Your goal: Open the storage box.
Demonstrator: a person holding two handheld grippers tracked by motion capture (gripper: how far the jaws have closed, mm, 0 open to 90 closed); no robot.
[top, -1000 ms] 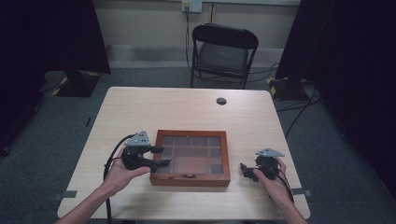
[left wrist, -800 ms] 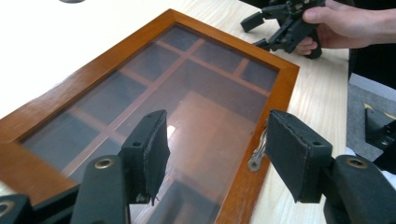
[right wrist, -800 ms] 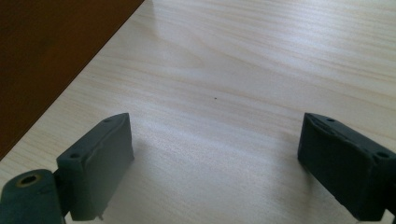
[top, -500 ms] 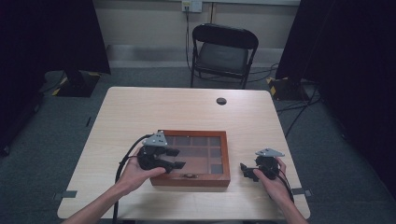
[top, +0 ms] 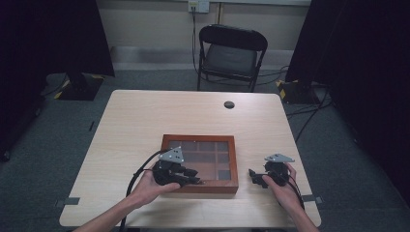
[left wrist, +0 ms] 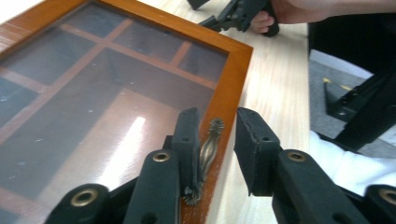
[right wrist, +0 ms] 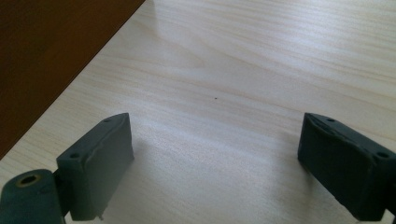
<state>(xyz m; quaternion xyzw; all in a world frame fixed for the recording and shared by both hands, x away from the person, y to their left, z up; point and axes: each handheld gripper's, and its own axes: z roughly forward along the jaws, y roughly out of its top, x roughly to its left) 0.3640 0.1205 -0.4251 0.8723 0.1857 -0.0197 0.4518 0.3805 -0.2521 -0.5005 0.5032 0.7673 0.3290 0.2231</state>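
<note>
You get even overhead light on the table [top: 145, 125] in the high view, while the room around it falls off into near black at both sides — the frame itself is soft and a little grainy. In the left gripper view, a pale streak of glare runs down the glass lid [left wrist: 93, 107] of the wooden box [left wrist: 233, 88], and the near black jaws blur at the bottom edge. In the right gripper view, your jaws throw faint, soft shadows on the bright wood — the grain stays sharp farther off.
</note>
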